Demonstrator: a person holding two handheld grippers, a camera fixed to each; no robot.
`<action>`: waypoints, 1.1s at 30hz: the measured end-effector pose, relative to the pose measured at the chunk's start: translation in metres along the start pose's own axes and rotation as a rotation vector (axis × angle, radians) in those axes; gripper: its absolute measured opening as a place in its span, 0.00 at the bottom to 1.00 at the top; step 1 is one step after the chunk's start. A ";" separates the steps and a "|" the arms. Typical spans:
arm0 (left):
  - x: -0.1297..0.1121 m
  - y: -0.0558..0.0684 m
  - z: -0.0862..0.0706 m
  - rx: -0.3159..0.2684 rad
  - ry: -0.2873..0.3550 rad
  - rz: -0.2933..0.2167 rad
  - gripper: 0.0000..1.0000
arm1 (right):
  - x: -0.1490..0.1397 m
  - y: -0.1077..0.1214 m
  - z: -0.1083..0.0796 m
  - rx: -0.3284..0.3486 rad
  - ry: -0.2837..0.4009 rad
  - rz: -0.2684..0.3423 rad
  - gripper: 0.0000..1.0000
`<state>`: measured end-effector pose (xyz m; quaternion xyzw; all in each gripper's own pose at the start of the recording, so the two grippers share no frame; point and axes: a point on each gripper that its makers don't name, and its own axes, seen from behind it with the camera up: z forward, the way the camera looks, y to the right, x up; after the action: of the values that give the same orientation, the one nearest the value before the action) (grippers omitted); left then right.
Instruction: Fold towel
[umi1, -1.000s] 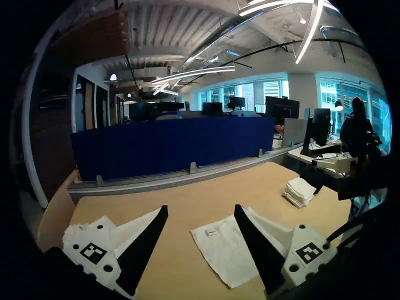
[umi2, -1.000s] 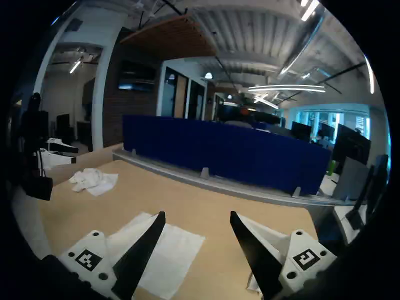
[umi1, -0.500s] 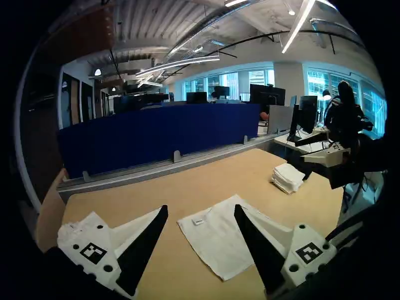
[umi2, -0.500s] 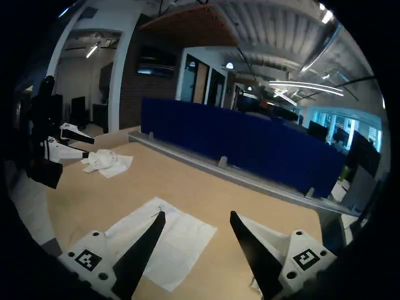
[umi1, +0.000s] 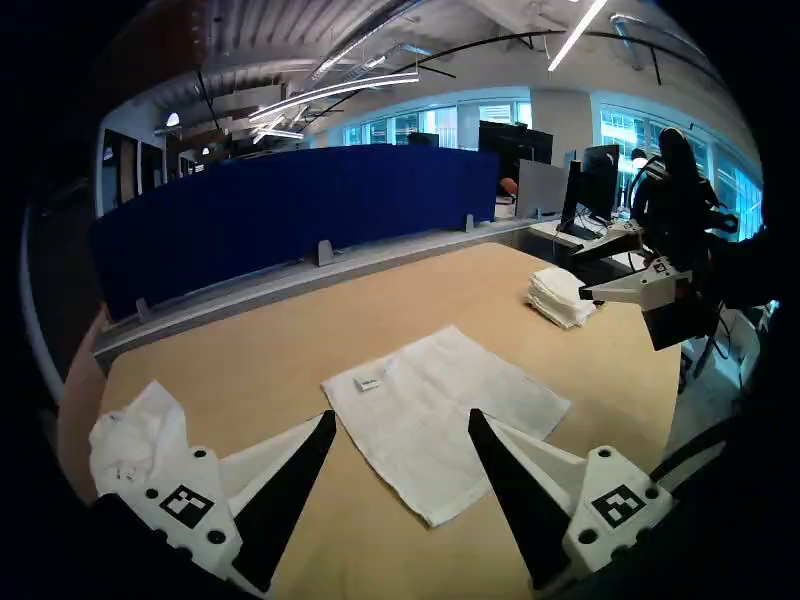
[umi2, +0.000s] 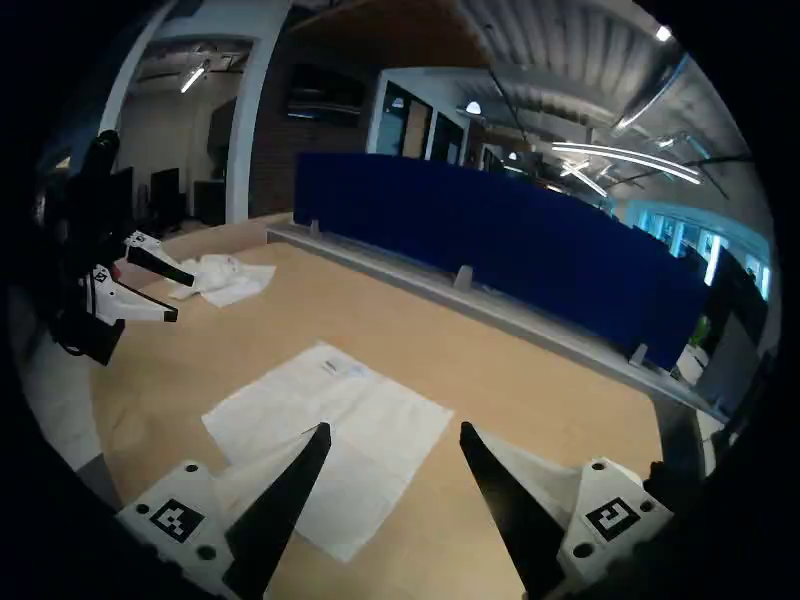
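Note:
A white towel (umi1: 440, 410) lies spread flat on the wooden table (umi1: 400, 300), a small tag near its far left corner. My left gripper (umi1: 400, 440) hovers open over the towel's near edge, nothing between its fingers. In the right gripper view the same towel (umi2: 330, 430) lies flat under my open right gripper (umi2: 395, 450). The right gripper (umi1: 580, 280) also appears far right in the left gripper view, held up with its jaws apart. The left gripper (umi2: 186, 302) shows at the far left of the right gripper view, also open.
A crumpled white towel (umi1: 135, 440) lies at the table's left end, also seen as the crumpled towel (umi2: 225, 278). A stack of folded towels (umi1: 558, 295) sits at the right end. A blue divider (umi1: 300, 220) with a grey rail runs along the far edge.
Both views have tipped downward and drawn nearer the table. The flat towel now shows whole between each gripper's fingers. Both grippers stay open.

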<state>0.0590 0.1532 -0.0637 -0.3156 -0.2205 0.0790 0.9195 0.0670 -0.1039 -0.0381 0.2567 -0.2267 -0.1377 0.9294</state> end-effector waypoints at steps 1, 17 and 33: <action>-0.006 0.002 0.003 -0.005 -0.009 -0.001 0.99 | -0.007 -0.002 0.002 0.006 -0.013 0.000 1.00; -0.064 0.023 0.025 -0.068 -0.122 0.013 0.99 | -0.074 -0.020 0.016 0.062 -0.140 -0.004 1.00; -0.139 0.035 0.042 -0.119 -0.294 0.033 0.98 | -0.155 -0.043 0.024 0.119 -0.280 -0.035 1.00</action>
<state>-0.0843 0.1641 -0.1057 -0.3581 -0.3519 0.1262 0.8556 -0.0840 -0.0913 -0.0975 0.2935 -0.3573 -0.1746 0.8693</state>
